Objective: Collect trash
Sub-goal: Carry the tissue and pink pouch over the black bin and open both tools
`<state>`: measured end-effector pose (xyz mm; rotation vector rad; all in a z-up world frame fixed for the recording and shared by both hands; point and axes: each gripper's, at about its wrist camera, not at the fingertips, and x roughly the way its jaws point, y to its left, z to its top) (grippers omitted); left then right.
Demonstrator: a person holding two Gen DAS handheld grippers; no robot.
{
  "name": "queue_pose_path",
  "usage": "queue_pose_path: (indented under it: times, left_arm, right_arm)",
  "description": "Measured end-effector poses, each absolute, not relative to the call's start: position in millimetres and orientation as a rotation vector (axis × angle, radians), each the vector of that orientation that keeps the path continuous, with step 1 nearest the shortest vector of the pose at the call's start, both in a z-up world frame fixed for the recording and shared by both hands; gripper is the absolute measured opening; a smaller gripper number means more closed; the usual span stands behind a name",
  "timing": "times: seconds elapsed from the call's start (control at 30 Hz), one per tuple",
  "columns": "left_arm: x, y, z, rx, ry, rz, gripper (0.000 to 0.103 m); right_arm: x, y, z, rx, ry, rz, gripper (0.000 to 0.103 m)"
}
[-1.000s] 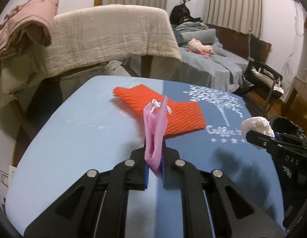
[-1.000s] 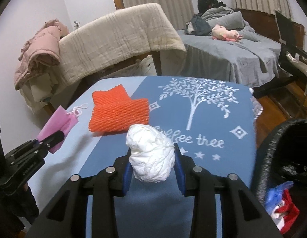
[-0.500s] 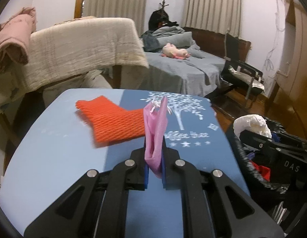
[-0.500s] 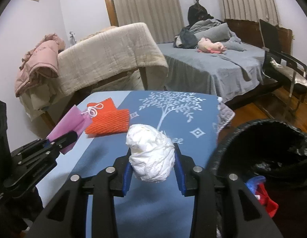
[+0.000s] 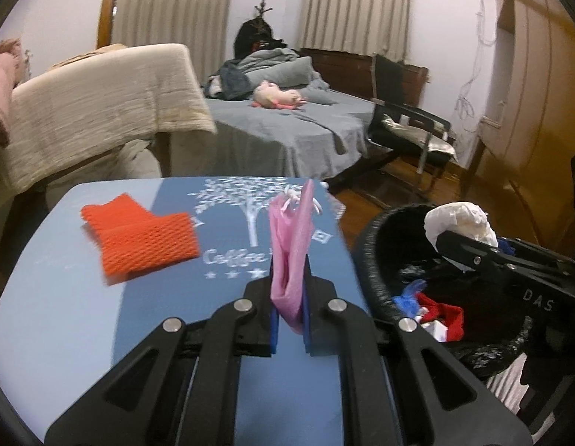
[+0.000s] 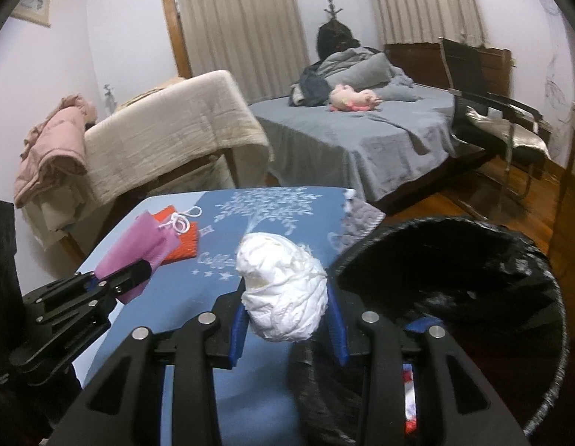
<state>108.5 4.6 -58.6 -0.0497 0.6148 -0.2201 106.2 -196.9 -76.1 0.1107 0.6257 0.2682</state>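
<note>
My left gripper [image 5: 288, 310] is shut on a pink pouch [image 5: 292, 249] with a white drawstring, held upright above the table's right part; it also shows in the right wrist view [image 6: 139, 245]. My right gripper [image 6: 285, 319] is shut on a crumpled white paper wad [image 6: 283, 288], held over the near rim of the black-lined trash bin [image 6: 510, 260]. In the left wrist view the wad [image 5: 458, 223] hangs above the bin [image 5: 376, 238], which holds red, blue and white scraps. An orange foam net [image 5: 142, 236] lies on the blue tablecloth [image 5: 64, 297].
The bin stands beside the table's right edge. A chair draped with a beige blanket [image 5: 98, 100] is behind the table. A grey bed [image 6: 361, 137] and a black chair [image 6: 491, 119] stand further back on a wooden floor.
Both grippers have swung right with their loads. The bin has come into fuller view, and the white wad is now over its rim. The orange net has not moved on the table.
</note>
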Motion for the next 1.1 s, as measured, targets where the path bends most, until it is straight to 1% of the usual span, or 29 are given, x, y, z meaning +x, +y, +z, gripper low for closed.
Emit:
queue_pose_path:
  times: [0.33,0.7,0.8,0.83,0.87,0.9,0.93,0.97,1.0,1.03,1.1]
  left_arm:
    - [117,-56,-57,-0.009,0.6,-0.336,0.009]
    - [136,-116,-62,0.0,0.612,-0.456,0.009]
    - [143,-134,-65,0.003,0.623,-0.497,0.01]
    - [145,-139,-66,0.006,0.626,-0.506,0.013]
    - [147,-143,-68,0.008,0.63,-0.516,0.018]
    - [149,-147,-70,0.007,0.635,-0.528,0.024]
    - [151,-150,-72,0.002,0.641,-0.536,0.038]
    - [152,-150,-72,-0.005,0.642,-0.54,0.049]
    - [152,-150,-72,-0.019,0.639,-0.542,0.052]
    - [153,-149,-72,-0.022,0.637,-0.541,0.054]
    - [152,-147,-71,-0.012,0.632,-0.53,0.061]
  right_arm:
    - [95,-270,-81,0.168,0.62,0.107,0.037]
    - [91,-326,-87,0.187,0.622,-0.01,0.038]
    - [94,-338,-89,0.193,0.622,-0.035,0.042]
    - [94,-343,-89,0.195,0.622,-0.046,0.043]
    - [94,-347,-90,0.195,0.622,-0.056,0.045]
    - [94,-350,-90,0.194,0.621,-0.066,0.051]
    - [94,-354,-90,0.196,0.623,-0.075,0.055]
    - [94,-357,-90,0.197,0.622,-0.085,0.062]
    - [93,-360,-90,0.197,0.615,-0.099,0.067]
    - [92,-362,-89,0.196,0.612,-0.106,0.069]
    - [91,-366,-88,0.193,0.606,-0.118,0.083]
